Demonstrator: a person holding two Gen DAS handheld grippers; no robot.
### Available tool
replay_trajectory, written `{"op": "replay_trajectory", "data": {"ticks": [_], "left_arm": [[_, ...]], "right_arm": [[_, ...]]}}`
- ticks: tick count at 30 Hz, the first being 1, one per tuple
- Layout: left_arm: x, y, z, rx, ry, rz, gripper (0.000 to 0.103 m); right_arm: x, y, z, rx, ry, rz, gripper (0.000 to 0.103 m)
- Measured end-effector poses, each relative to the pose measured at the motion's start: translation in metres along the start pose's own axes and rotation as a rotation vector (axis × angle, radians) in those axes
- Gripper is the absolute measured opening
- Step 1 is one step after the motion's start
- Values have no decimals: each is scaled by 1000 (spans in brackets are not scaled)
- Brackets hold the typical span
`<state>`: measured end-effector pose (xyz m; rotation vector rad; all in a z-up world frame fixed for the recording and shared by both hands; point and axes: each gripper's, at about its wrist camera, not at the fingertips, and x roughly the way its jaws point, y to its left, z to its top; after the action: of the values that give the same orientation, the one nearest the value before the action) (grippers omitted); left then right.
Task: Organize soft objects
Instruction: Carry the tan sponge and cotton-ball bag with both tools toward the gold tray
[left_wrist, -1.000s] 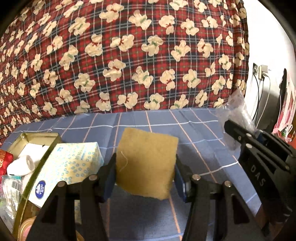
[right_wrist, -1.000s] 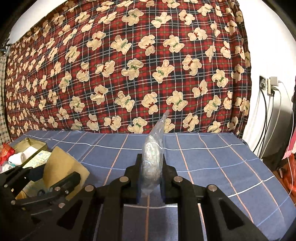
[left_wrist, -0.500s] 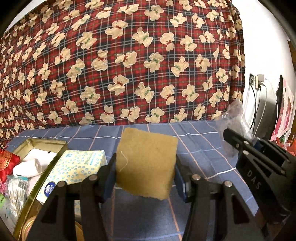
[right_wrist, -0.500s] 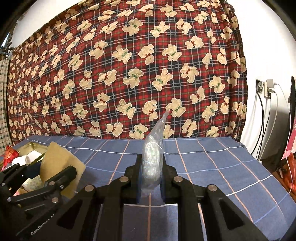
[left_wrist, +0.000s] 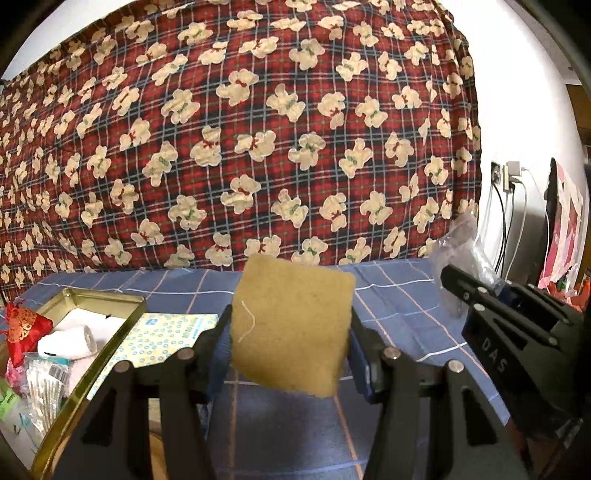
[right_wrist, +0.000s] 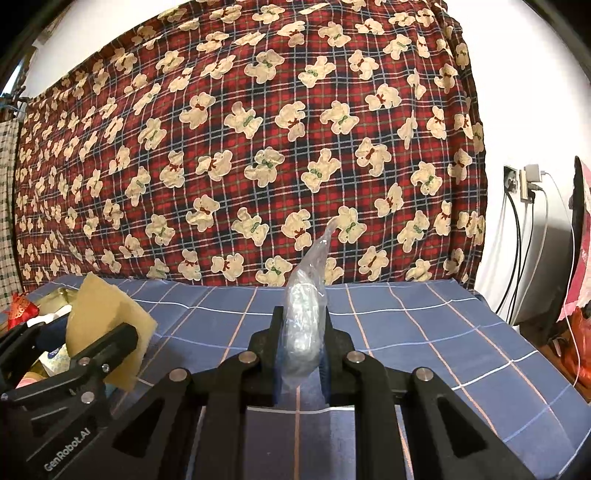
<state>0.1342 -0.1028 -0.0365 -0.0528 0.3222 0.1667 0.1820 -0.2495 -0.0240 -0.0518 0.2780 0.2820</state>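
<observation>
My left gripper (left_wrist: 291, 343) is shut on a tan square sponge (left_wrist: 291, 325) and holds it above the blue checked cloth. The sponge also shows in the right wrist view (right_wrist: 107, 325), at the left. My right gripper (right_wrist: 303, 343) is shut on a clear plastic bag (right_wrist: 304, 321) with pale contents, its twisted top pointing up. In the left wrist view the right gripper (left_wrist: 480, 295) and its bag (left_wrist: 461, 251) sit to the right of the sponge.
A gold tin tray (left_wrist: 103, 332) at the left holds rolled white cloth (left_wrist: 68, 341), a red pouch (left_wrist: 22, 328) and packets. A patterned tissue pack (left_wrist: 162, 336) lies beside it. A teddy-bear plaid cloth (left_wrist: 258, 147) hangs behind. Cables (right_wrist: 517, 240) hang at the right wall.
Both grippers have risen and tilted up, so more of the hanging cloth and wall shows. The tray and tissue pack sit lower and further left. Both grips are unchanged.
</observation>
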Motion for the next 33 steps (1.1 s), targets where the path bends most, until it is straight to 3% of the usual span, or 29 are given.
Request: {"op": "replay_trajectory", "data": {"ticks": [21,33], "left_arm": [[-19,13,-4,-17,-40,11,54],[-26,21,-6,-30,-47,17,54]], "right_arm": [[-26,16,-1,-37,-90,-2,17],[-31,25,-2,-48,-92,-8,17]]}}
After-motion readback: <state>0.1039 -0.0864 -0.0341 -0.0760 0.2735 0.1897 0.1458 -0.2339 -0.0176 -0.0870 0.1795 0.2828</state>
